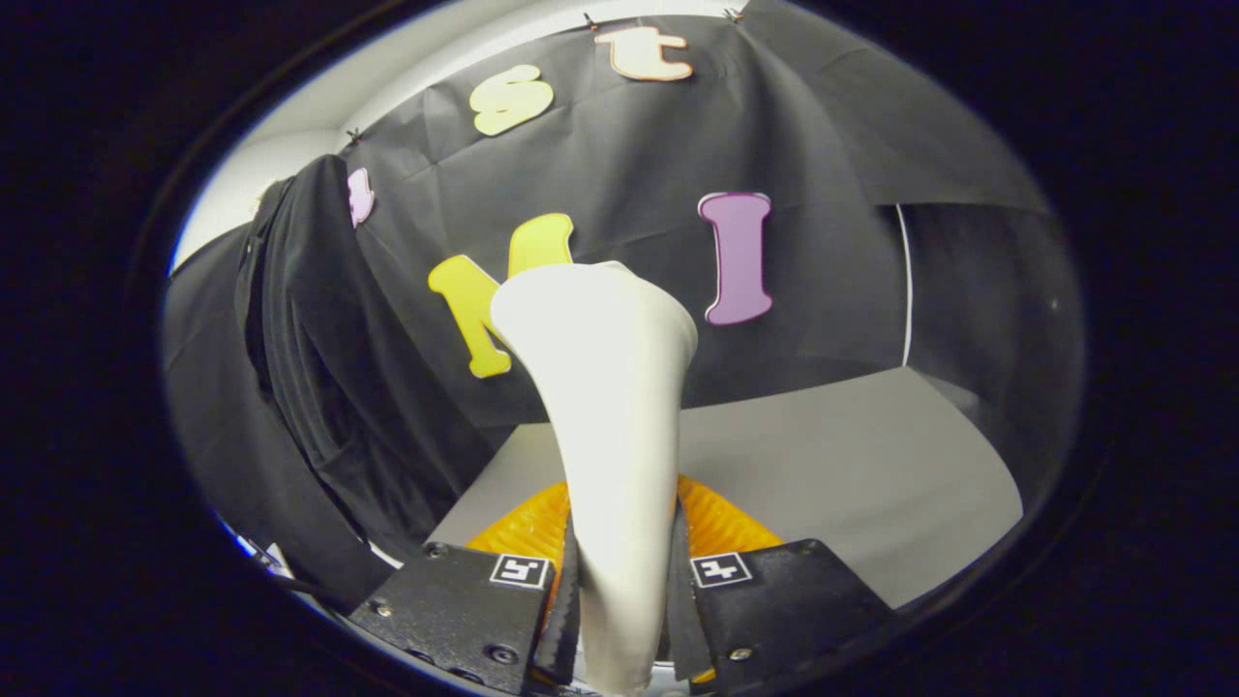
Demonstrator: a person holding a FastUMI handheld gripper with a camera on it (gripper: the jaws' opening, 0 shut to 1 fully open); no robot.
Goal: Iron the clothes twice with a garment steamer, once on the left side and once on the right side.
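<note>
1. Your hand-held gripper (619, 590): two wedge-shaped finger blocks, flat-topped.
2. Each block carries a small square white tag with a black marker near its inner edge.
3. Round screw heads sit on the block tops.
4. The fingers' (566, 610) inner edges look serrated.

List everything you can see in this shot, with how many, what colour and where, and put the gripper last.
Garment steamer: one, cream-white, held upright between the fingers, its wide head rising beyond them.
Hanging garment: one, black, draped beside the steamer at the booth's side, apart from the steamer head.
Orange ridged object: one, orange, just ahead of the fingers behind the steamer's handle; what it is cannot be told.
Floor: one, pale grey, beyond the fingers.
Booth wall: one, black cloth, behind everything.
White cord: one, hanging down the wall beside the steamer's far side.
Gripper: one, both fingers pressing on the steamer's handle.
</note>
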